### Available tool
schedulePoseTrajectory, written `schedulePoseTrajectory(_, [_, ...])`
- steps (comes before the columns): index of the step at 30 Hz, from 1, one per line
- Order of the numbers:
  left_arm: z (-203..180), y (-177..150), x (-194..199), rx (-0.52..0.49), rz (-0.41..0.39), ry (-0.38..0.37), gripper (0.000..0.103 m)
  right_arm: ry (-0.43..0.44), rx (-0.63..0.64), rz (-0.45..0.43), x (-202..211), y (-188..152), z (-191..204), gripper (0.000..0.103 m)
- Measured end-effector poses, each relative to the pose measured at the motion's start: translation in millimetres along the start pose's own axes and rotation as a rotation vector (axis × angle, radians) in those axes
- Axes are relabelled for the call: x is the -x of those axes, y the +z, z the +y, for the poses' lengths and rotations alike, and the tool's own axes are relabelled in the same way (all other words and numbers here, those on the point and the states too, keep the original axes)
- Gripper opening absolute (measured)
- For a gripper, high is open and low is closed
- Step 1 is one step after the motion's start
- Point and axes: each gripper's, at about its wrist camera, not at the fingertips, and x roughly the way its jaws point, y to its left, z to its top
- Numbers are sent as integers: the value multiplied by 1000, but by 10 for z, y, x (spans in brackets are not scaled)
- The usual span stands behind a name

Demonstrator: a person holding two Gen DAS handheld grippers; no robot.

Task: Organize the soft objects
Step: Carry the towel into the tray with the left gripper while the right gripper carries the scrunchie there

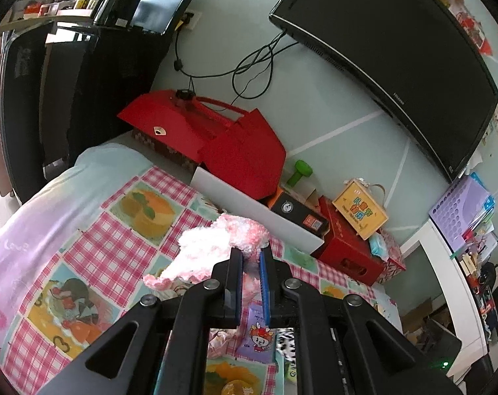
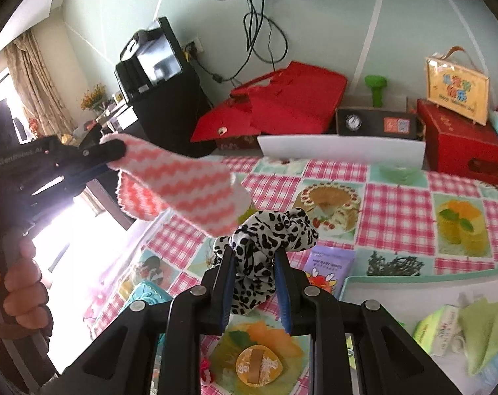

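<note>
a: what is pinched by the left gripper?
b: a pink-and-white fuzzy cloth is clamped between its jaws, which are pressed onto the fabric. in the right wrist view the same cloth is seen at 10 o'clock, held up above the tablecloth, hanging from the left gripper.

a: and the right gripper?
b: a leopard-print fabric is gripped between its blue-padded fingers, bunched at the tips and lifted off the table.

a: what is found around them?
b: a purple wipes pack is seen lying just at 2 o'clock of the leopard fabric. a teal tray is set at 4 o'clock, with a green cloth inside it. red boxes are stacked at 12 o'clock by the wall, a green dumbbell beside them, and a tv is mounted above.
</note>
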Motion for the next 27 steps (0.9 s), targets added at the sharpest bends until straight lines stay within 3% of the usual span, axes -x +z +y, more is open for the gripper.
schedulePoseTrajectory(8, [-115, -41, -20, -24, 19, -21, 9, -82, -36, -70, 354, 17, -208, 24])
schedulePoseTrajectory(14, [-269, -118, -109, -58, 54, -39, 9, -178, -113, -118, 696, 2, -573, 24])
schedulePoseTrajectory(27, [-997, -517, -465, -226, 205, -135, 9, -375, -329, -211, 1522, -228, -1485, 24])
